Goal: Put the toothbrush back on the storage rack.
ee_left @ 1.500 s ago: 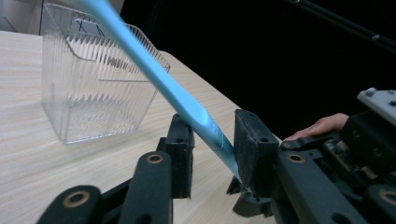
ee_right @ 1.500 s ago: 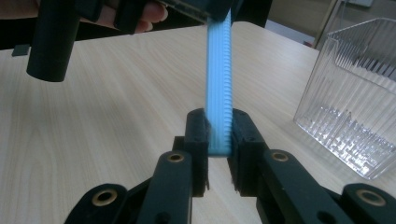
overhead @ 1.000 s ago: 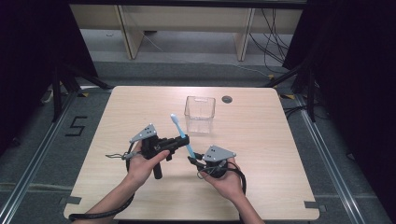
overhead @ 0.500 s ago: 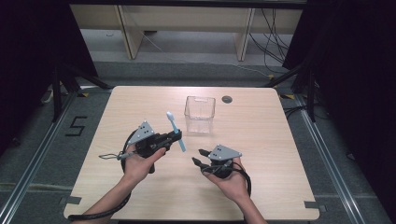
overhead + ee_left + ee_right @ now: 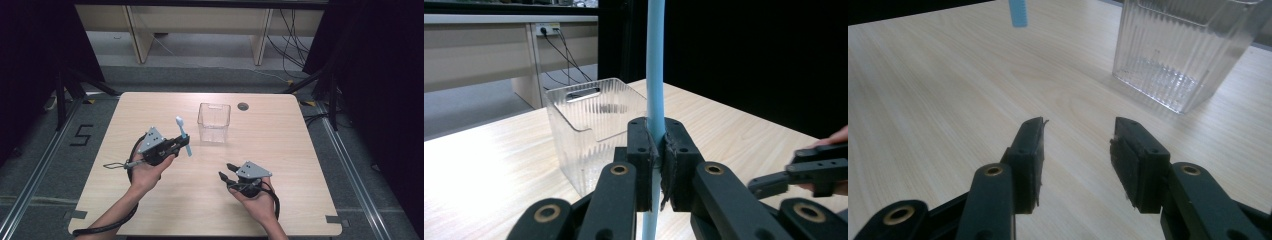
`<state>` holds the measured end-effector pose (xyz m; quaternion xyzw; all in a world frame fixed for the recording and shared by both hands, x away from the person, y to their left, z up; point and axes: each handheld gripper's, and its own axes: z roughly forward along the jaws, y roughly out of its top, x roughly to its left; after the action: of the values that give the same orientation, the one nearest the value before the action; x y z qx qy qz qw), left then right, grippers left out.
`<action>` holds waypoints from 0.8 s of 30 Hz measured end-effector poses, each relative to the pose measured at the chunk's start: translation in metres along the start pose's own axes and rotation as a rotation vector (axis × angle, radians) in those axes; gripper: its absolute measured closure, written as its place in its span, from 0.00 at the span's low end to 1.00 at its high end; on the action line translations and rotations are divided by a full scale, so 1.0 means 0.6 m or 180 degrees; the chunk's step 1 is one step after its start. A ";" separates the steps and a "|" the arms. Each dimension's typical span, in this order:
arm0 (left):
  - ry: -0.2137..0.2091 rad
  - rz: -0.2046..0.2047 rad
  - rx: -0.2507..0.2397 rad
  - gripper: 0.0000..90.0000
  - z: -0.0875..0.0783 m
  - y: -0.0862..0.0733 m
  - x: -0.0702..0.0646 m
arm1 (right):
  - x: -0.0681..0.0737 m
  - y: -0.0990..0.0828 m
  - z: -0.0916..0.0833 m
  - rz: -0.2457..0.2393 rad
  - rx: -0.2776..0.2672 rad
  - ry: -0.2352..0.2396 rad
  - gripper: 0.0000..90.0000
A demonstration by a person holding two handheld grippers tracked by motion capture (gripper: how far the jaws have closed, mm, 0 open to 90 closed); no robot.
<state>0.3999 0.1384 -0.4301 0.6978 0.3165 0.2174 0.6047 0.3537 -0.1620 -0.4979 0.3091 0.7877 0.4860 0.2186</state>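
Holding the blue spoon (image 5: pixel 183 135) tight and upright, the left gripper (image 5: pixel 179 143) sits just left of the clear box (image 5: pixel 214 122); to do this well it should lift the spoon over the box rim and lower it straight in. Farther right, the right gripper (image 5: pixel 224 172) has just been opening its jaws, with nothing between them. A second ago it was beside the spoon's lower end; now it is well apart.
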 end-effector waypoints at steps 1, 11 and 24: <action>0.0007 0.0002 -0.0004 0.92 0.001 0.001 0.002 | 0.001 -0.002 -0.001 0.0039 0.0008 0.0018 0.63; 0.0007 0.0039 -0.0144 0.92 0.018 0.008 0.021 | -0.004 -0.013 -0.008 0.0050 -0.0085 -0.0122 0.63; 0.0042 0.0112 -0.0305 0.92 0.039 0.010 0.041 | -0.006 -0.019 -0.010 0.0146 -0.0144 -0.0216 0.62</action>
<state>0.4343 0.1385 -0.4304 0.6721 0.2973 0.2475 0.6314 0.3490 -0.1721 -0.5056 0.3383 0.7614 0.4978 0.2410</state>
